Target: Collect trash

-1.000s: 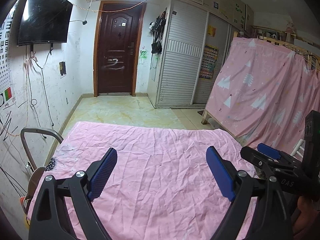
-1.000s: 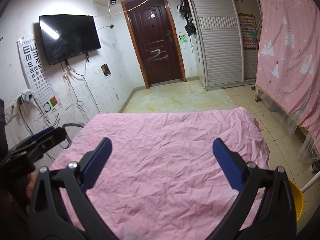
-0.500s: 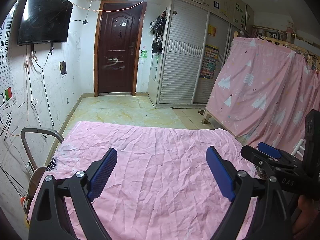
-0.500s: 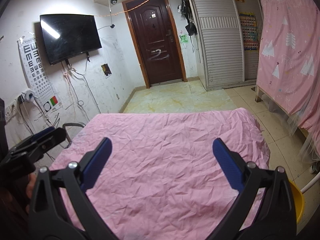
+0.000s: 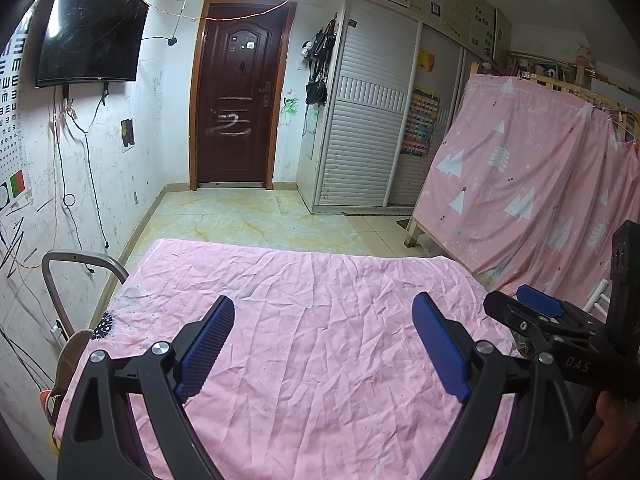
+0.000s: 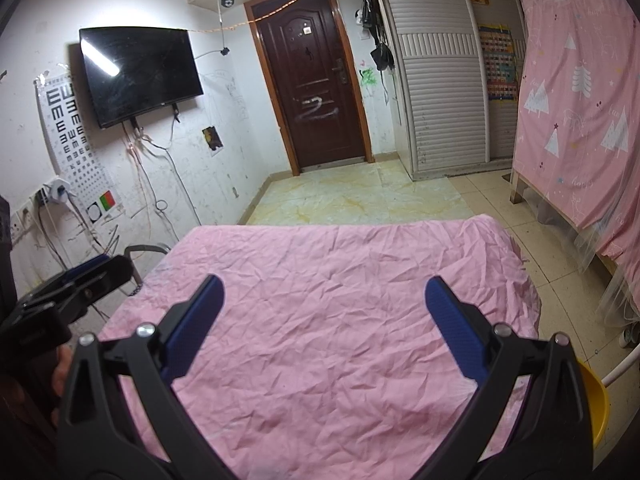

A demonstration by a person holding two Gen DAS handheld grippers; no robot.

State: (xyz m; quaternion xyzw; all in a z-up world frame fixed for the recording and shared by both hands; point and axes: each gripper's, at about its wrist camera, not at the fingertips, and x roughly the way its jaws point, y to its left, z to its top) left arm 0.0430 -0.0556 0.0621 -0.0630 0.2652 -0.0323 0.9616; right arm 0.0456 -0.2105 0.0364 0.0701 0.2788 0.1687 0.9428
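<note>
Both grippers hang side by side above a table covered with a wrinkled pink cloth (image 5: 312,320). The left gripper (image 5: 322,346) has its blue-padded fingers (image 5: 204,344) spread wide apart with nothing between them, and the right gripper (image 6: 322,326) is spread just as wide and equally empty. Each one shows at the edge of the other's view: the right one at the right edge of the left camera, the left one at the left edge of the right camera.

No trash shows on the cloth in either view; its surface is only creases (with a small dark flower print near its left edge). A yellow bucket (image 6: 596,404) sits on the floor just beside the table's near right corner, partly hidden behind the right gripper. A metal chair back (image 5: 76,268) stands against the table's left side.

Beyond the table lie a pale tiled floor (image 5: 248,220) and a dark brown door (image 5: 236,96). A black television (image 6: 140,72) hangs on the left wall, and a pink curtain (image 5: 532,184) printed with trees drapes a wooden frame on the right.
</note>
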